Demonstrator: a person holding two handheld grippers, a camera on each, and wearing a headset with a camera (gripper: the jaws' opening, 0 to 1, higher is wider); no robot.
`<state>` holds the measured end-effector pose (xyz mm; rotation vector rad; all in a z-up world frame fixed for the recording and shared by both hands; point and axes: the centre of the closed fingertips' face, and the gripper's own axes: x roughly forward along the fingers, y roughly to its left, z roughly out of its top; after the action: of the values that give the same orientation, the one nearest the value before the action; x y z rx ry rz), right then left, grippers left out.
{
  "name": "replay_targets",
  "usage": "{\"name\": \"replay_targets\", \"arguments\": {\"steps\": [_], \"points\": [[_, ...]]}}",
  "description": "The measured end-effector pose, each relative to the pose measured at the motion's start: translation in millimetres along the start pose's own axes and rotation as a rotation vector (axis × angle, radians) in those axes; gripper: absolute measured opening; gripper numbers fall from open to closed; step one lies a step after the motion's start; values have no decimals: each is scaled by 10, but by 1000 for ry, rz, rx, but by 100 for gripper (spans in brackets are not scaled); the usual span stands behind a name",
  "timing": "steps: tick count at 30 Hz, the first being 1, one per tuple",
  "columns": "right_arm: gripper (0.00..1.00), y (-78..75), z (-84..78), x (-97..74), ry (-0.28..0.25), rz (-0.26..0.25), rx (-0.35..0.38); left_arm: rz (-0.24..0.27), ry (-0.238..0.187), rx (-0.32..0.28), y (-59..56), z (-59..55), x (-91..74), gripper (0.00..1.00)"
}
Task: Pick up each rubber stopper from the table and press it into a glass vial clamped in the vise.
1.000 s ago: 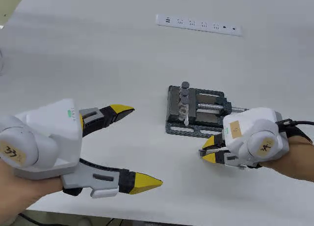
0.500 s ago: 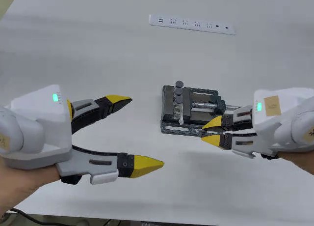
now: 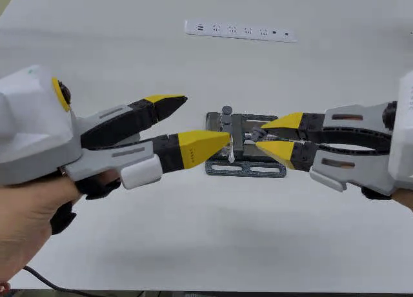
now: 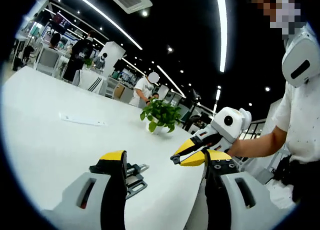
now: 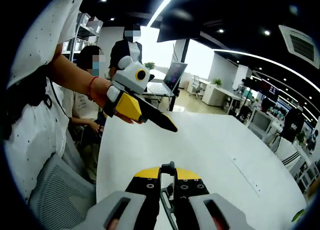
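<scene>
Left hand-held gripper (image 3: 191,124): up and level, pointing right, jaws spread wide, one yellow-tipped jaw farther from the headset, the other nearer.
Left hand (image 3: 29,210): wrapped round the rear of the white body from below, fingers curled under the grip.
Left forearm (image 5: 70,72): bare in the right gripper view, reaching out from a dotted white sleeve, with a red band at the wrist.
Right hand-held gripper (image 3: 261,135): level, pointing left, jaws drawn almost together with a thin slit between the yellow tips.
Facing: the two sets of tips point at each other, near but apart.
Right forearm (image 4: 260,140): bare in the left gripper view, stretched forward behind its gripper.
</scene>
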<state>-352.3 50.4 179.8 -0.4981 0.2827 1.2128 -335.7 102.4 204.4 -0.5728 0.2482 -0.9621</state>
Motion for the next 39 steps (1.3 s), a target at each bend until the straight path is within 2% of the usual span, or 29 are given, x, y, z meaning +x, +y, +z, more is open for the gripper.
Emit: {"name": "replay_targets", "arguments": {"steps": [1,3,5,7,9,11,13,14,16,18,19,29,39], "points": [[3,-7,41,-9,-11,-13,-1,-5,-7,-29,-16,12,10,57],[3,-26,120,-30,-28,-44,-8,-9,-46,-104,-42,75,38,53],[3,-55,216,-52,-63,-76,8,-14,-43,-136,-65,73,57,50],[3,-55,280,-67,-81,-91,10,-23,-60,-160,-96,93,78,45],[3,-41,340,-73,-97,-97,16,-27,-61,-200,-120,86,99,43],[3,-39,381,-77,-108,-114,8,-54,-56,-279,-176,73,120,39],[3,-30,409,-80,-114,-119,1,-54,-63,-284,-177,78,129,35],[3,-28,430,-86,-121,-125,-1,-68,-57,-335,-210,68,136,32],[3,-26,460,-96,-133,-133,3,-79,-50,-376,-221,55,147,28],[3,-27,481,-105,-141,-139,2,-84,-54,-393,-228,60,150,27],[3,-20,493,-106,-144,-140,1,-94,-48,-424,-246,55,152,26],[3,19,547,-133,-154,-135,-47,-145,-2,-463,-385,5,168,16],[3,43,567,-137,-151,-130,-87,-163,18,-482,-424,4,182,13]]}}
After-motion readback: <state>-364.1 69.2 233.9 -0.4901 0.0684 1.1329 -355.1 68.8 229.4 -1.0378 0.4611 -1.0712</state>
